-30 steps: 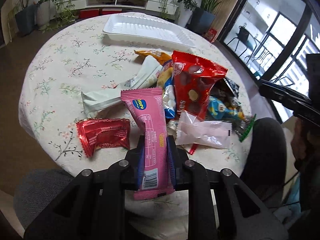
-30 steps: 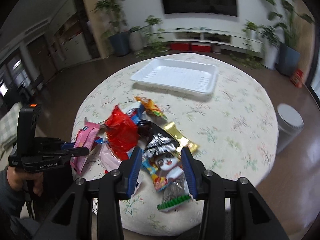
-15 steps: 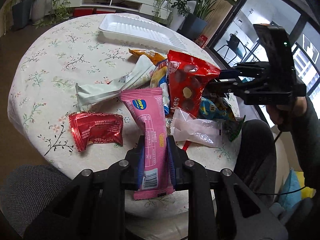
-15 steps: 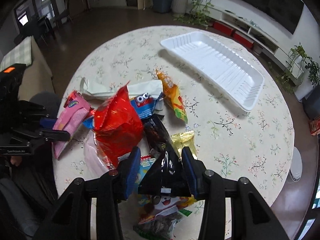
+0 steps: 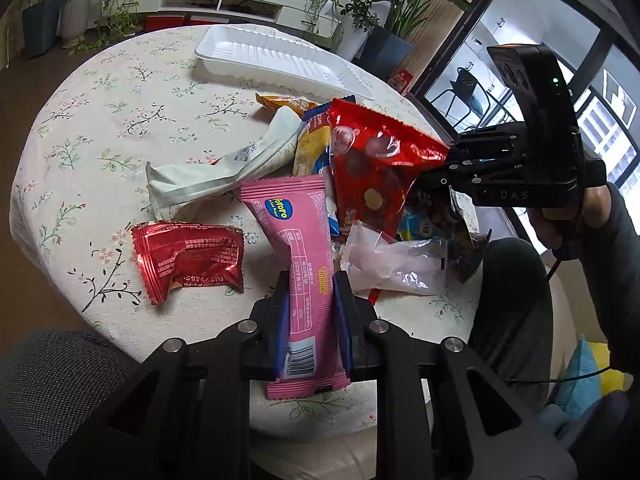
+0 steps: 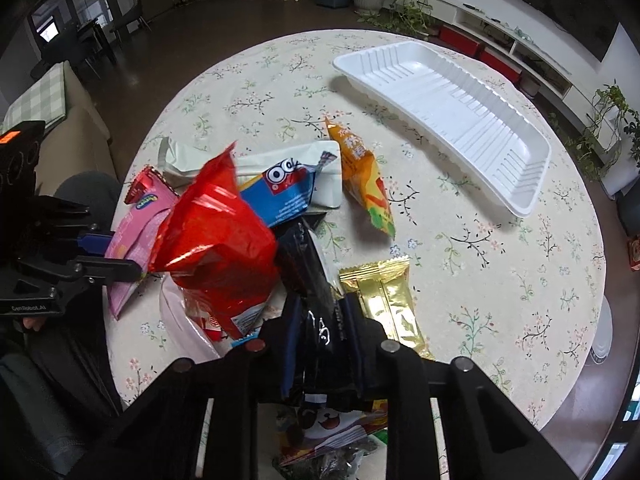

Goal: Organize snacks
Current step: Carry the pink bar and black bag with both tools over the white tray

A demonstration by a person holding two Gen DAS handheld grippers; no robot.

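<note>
Pink wrapper fills the left wrist view, pinched by the left gripper above the bench, near a red packet lying flat. In the right wrist view, the right gripper has just closed on a black packet in the snack pile; the white tray lies well apart.
</note>
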